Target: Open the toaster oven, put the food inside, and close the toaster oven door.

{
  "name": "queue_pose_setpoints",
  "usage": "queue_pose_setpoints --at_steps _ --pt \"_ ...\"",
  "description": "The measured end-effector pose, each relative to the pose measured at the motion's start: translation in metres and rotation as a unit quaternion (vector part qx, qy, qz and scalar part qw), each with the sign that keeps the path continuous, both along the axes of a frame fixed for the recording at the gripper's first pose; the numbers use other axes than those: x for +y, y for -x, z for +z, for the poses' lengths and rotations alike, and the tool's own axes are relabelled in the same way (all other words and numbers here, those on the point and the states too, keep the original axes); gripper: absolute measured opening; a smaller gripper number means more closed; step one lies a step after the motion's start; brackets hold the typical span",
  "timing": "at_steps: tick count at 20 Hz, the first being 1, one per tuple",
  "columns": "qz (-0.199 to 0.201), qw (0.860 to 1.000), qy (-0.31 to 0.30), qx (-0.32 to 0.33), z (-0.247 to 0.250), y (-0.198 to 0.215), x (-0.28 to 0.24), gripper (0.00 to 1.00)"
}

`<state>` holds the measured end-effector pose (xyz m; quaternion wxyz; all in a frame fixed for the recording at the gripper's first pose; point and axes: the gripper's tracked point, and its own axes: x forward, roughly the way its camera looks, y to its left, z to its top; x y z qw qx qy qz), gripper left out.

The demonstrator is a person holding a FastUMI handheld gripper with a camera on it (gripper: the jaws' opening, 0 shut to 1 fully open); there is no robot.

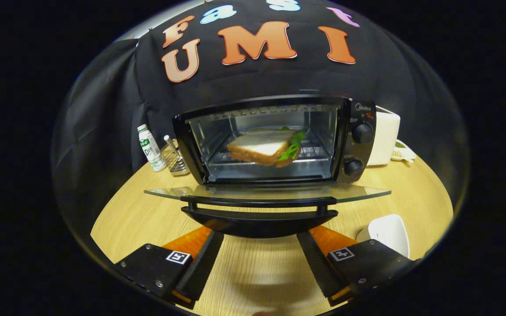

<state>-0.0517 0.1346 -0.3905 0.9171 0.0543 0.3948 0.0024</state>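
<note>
- Gripper [259,245]: its two fingers are spread wide apart and grasp nothing; they sit low over the table, with bare wood showing between them.
- Black toaster oven with a metal-lined cavity [275,140]: stands on the table directly beyond the fingers, its front facing them.
- Glass oven door [266,192]: folded fully down to a flat, level position, projecting toward the fingers.
- Curved black door handle [259,219]: runs along the door's near edge, just ahead of the fingertips and spanning the gap between them; whether the tips touch it cannot be told.
- Sandwich of white bread slices with green lettuce [265,147]: lies inside the cavity on the wire rack, roughly central, one corner pointing toward the open front.
- Two round black control knobs [362,132]: set one above the other on the oven's right-hand panel.
- Round light wooden table [134,210]: carries every item listed.
- Small white bottle with a green label [151,147]: upright, to the left of the oven.
- Wire metal rack [175,159]: just beside the bottle, between it and the oven.
- White boxy appliance [384,137]: behind the oven's right side.
- White dish [389,232]: on the table near the right-hand finger.
</note>
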Motion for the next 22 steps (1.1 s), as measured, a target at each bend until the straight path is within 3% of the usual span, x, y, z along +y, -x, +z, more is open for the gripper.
queue_pose_setpoints --at_steps 5,13,18,22 --pt "-0.025 0.998 0.006 -0.058 0.032 -0.026 -0.012 0.99" --pt "-0.032 0.989 0.021 -0.14 0.075 -0.082 -0.025 0.99" --pt "-0.032 0.987 0.012 -0.16 0.098 -0.081 -0.026 0.99" --pt "-0.024 0.977 0.015 -0.209 0.147 -0.071 -0.028 0.99"
